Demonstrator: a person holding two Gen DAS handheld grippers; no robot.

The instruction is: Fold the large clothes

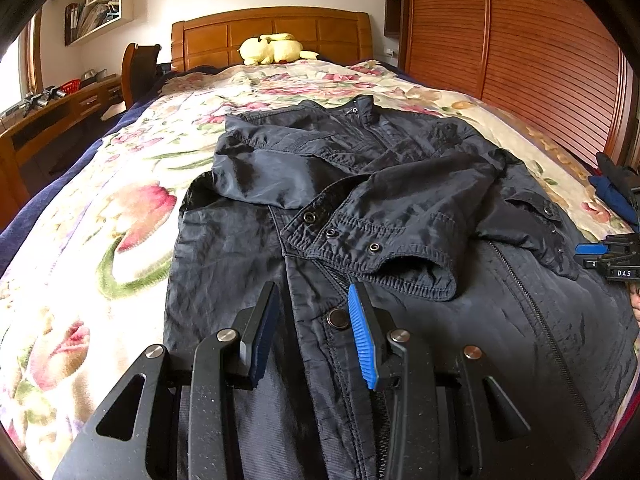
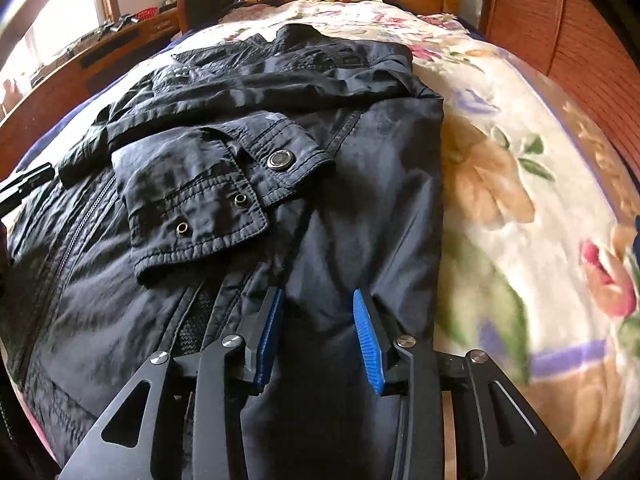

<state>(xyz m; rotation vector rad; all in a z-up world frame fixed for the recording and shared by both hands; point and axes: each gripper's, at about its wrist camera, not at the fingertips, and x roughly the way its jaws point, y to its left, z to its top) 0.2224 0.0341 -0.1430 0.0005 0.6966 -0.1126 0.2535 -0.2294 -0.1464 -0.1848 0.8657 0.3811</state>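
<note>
Jacket position: dark jacket lies flat on floral bedspread, collar toward headboard, hem toward me.
Long axis: runs straight away from both my tools, hem to collar.
Sleeves: both folded in across the chest, cuffs with snaps lying on top, near the middle.
Left gripper: jaws spread, nothing pinched, hovering over front placket near hem, snap button showing between the pads.
Right gripper: jaws spread, no cloth between pads; over jacket's right side panel, close to its folded outer edge.
Nearer hand: each near its own side of the hem, about equal, I judge.
Next move: likely grab hem at both sides, carry it up toward collar.
Look: shiny wrinkled fabric, zipper open, slippery I guess.
</note>
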